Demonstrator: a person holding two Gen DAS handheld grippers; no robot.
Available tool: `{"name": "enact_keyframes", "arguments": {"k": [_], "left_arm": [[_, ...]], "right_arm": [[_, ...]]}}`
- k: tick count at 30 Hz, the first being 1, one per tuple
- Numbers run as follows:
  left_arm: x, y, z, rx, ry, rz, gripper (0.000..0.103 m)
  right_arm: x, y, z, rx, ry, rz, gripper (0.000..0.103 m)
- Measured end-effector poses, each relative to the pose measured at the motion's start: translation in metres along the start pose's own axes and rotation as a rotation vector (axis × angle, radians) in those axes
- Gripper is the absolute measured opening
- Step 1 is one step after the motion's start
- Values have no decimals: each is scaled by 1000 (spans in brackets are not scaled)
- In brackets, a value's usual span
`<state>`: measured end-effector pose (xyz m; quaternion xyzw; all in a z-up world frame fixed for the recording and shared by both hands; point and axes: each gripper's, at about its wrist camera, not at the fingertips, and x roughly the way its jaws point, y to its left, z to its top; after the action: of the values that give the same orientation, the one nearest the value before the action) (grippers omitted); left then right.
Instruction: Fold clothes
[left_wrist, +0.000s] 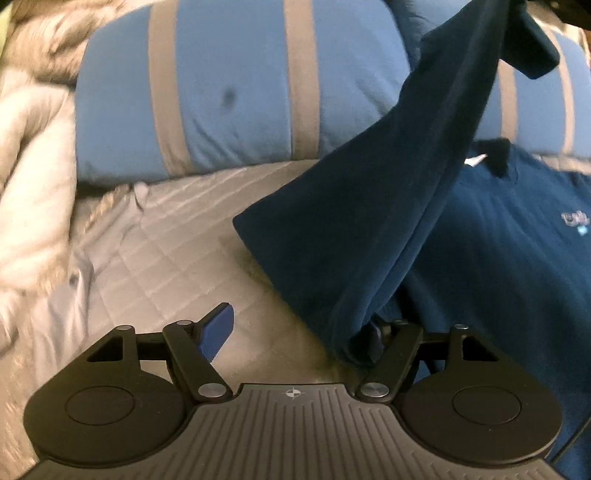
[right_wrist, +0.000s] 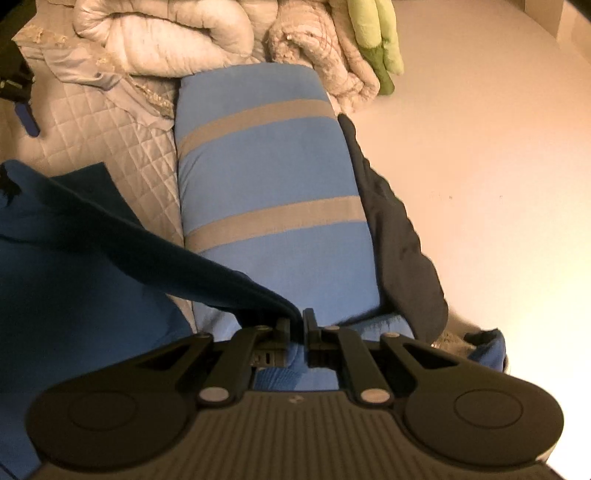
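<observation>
Navy shirt (left_wrist: 369, 221) — small chest logo, body flat on quilted bedcover (left_wrist: 166, 258); sleeve lifted taut. Right gripper (right_wrist: 297, 326) pinching sleeve; left gripper (left_wrist: 295, 332) spread wide.

Left tool (left_wrist: 295, 332): black linkage arms, silver pivot screws, blue finger pads (left_wrist: 218, 332), ribbed grey base with crosshair marking. Right tool (right_wrist: 297, 325): same black construction, silver pivots

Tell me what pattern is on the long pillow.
The pillow is light blue with grey bands across it, clearest in the right wrist view.
</observation>
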<state>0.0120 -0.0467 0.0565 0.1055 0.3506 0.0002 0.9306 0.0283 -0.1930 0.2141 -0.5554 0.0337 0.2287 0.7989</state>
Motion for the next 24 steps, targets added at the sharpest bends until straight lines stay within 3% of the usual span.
{"name": "enact_keyframes", "arguments": {"k": [3,10,12,14,18,21,24], "left_arm": [[-5,-1,0,43,-7,9,67],[-16,-16,4,210,-20,76,32],[-17,-22,6,250,-23,90,27],[-19,-29,7,293,-37,104,26],[-22,-39,8,362,-80,115,26],[-18,-43,5,395,-69,141,23],[-4,-42,-2,398,-10,160,22]], "right_arm": [[-1,-2,-18,19,35,44,6],[-1,8,-73,150,119,210,6],[-3,16,-84,170,131,228,6],[-7,26,-92,161,135,216,7],[-20,30,-100,74,136,97,7],[-41,45,-98,-86,157,46,6],[-58,81,-103,-114,177,182,10]]}}
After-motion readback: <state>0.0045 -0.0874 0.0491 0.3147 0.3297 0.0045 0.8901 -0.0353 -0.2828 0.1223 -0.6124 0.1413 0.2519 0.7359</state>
